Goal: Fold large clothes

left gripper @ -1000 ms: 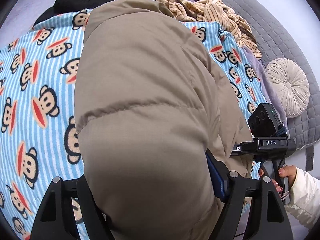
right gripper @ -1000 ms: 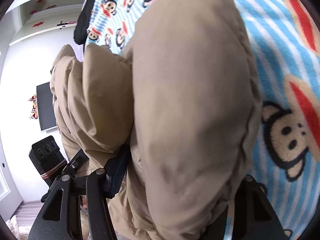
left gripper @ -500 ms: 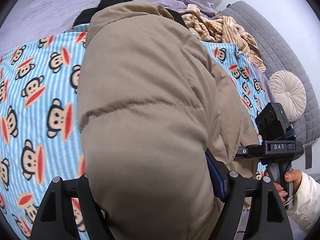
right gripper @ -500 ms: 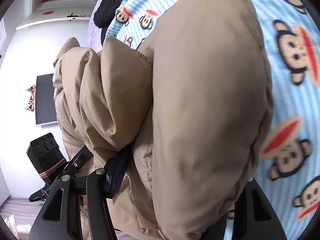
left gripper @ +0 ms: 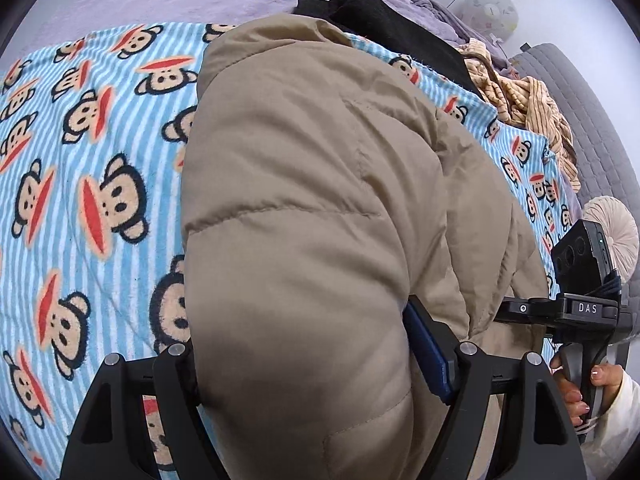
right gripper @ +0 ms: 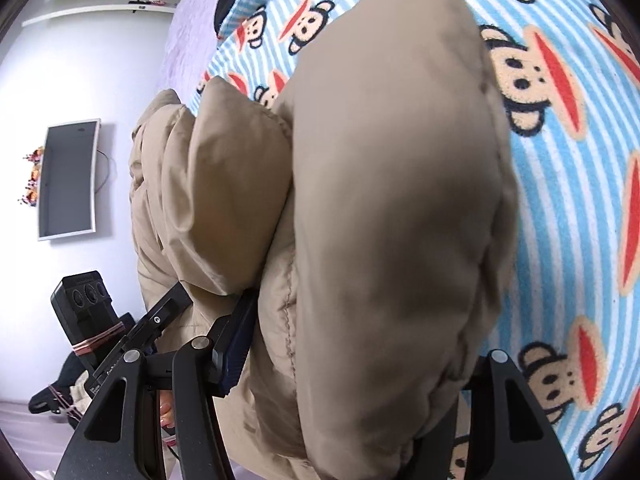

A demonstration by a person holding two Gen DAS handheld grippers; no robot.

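Each gripper, left gripper (left gripper: 312,364) and right gripper (right gripper: 360,360), is clamped on a thick fold of the tan puffer jacket (left gripper: 320,208), held above a monkey-print blanket (left gripper: 92,200).

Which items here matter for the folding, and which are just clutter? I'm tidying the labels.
In the job:
- tan puffer jacket
- left tongs and right tongs, both clamped on it

Lying about:
- monkey blanket
- black garment
- striped garment
- round cushion
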